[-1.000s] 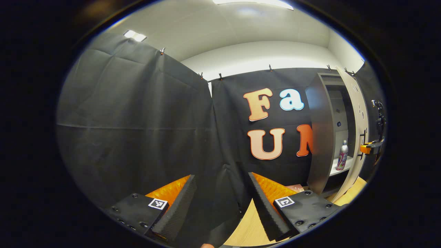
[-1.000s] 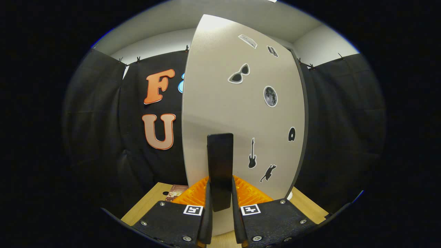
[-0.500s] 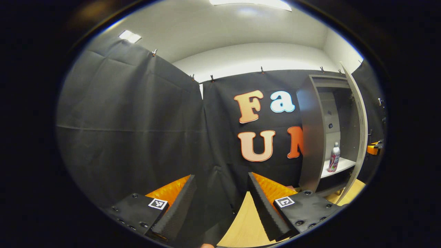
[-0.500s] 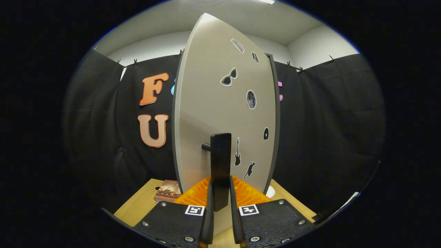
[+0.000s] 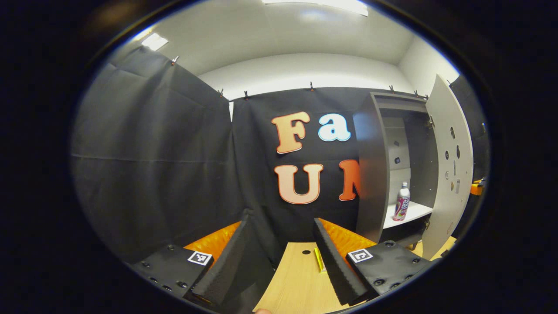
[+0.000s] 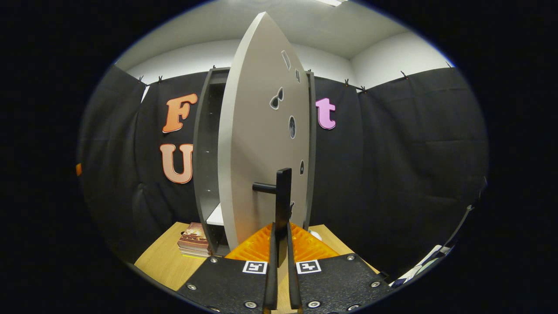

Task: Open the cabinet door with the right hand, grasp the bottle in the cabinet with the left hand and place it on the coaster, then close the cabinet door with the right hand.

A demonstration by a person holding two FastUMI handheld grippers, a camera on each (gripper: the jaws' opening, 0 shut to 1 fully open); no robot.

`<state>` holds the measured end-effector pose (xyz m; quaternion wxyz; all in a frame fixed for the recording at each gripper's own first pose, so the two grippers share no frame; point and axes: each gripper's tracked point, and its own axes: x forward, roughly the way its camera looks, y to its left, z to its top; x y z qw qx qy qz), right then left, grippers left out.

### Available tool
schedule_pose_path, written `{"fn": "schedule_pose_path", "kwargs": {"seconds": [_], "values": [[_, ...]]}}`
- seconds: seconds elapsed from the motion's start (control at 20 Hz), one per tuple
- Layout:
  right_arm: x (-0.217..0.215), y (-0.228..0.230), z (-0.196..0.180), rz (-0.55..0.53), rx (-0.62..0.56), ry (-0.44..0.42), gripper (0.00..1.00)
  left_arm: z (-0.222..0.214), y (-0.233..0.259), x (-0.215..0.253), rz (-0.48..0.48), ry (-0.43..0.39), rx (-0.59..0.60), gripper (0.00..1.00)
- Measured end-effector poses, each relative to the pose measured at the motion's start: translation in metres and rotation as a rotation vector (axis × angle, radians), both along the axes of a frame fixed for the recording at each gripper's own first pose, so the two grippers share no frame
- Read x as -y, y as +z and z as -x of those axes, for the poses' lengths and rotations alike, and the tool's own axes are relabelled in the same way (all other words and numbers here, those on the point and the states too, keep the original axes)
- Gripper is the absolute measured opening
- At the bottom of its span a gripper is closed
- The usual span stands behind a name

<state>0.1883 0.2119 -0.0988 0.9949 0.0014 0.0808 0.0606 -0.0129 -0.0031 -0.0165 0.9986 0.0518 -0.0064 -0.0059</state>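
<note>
A grey cabinet (image 5: 370, 174) stands at the right of the left gripper view with its door (image 5: 449, 165) swung wide. On its white shelf (image 5: 412, 213) a bottle (image 5: 402, 201) with a white cap and pink label stands upright. My left gripper (image 5: 279, 253) hangs open over the wooden table (image 5: 296, 283), well short of the cabinet. In the right gripper view the door (image 6: 261, 148) shows nearly edge-on, stickers on its face. My right gripper (image 6: 282, 237) is shut on the door's black handle (image 6: 283, 205).
A stack of books (image 6: 194, 240) lies on the table (image 6: 161, 261) by the cabinet's foot. A yellow-edged flat object (image 5: 319, 260) lies near my left gripper's right finger. Black cloth walls close in the booth on all sides.
The door has swung farther open, pulled by my right gripper on its handle. The left gripper view has turned, so the cabinet and bottle sit closer to its middle.
</note>
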Motion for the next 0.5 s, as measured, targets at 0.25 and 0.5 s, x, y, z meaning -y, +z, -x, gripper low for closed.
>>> {"fn": "schedule_pose_path", "kwargs": {"seconds": [0.25, 0.5], "values": [[0.013, -0.001, -0.005, -0.014, -0.002, -0.045, 0.03, -0.013, 0.0, 0.046, 0.009, -0.046, 0.003, 0.97], [0.023, 0.0, -0.008, -0.014, 0.007, -0.024, 0.03, -0.019, -0.003, 0.102, 0.011, -0.091, -0.01, 0.98]]}}
